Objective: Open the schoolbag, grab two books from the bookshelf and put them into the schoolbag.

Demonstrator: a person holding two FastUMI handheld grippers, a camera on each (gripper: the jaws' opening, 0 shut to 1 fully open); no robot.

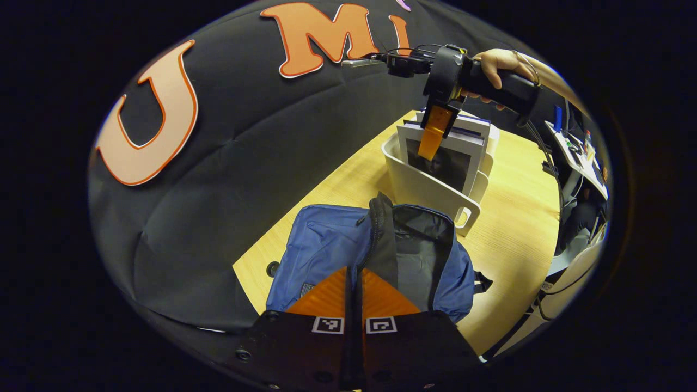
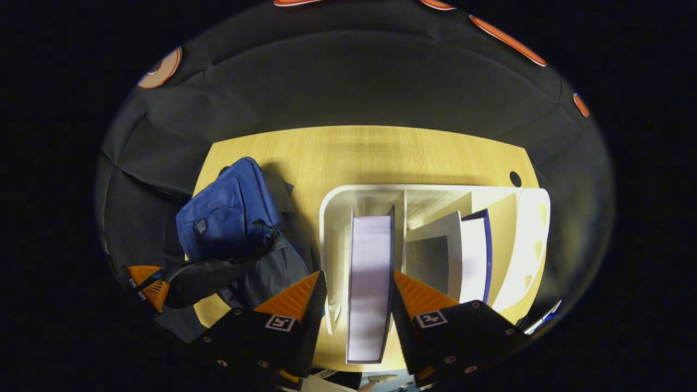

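The blue schoolbag (image 1: 316,245) lies on the wooden table with its top unzipped, showing a grey lining. My left gripper (image 1: 354,269) is shut on the dark edge of the bag's opening and holds it up; the right gripper view shows that gripper (image 2: 147,286) beside the bag (image 2: 228,212). A white bookshelf (image 1: 430,190) stands behind the bag with several upright books. My right gripper (image 2: 357,275) is open, pointing down over the shelf (image 2: 337,196), its fingers on either side of a book (image 2: 370,272) with white page edges. A blue-covered book (image 2: 475,256) stands in the neighbouring slot.
The wooden table (image 2: 370,152) runs up to the black cloth wall. A round cable hole (image 2: 515,178) sits at its far corner. A hand (image 1: 495,62) holds the right gripper (image 1: 435,130). Beyond the table's right edge stands a white stand with cables and equipment (image 1: 577,152).
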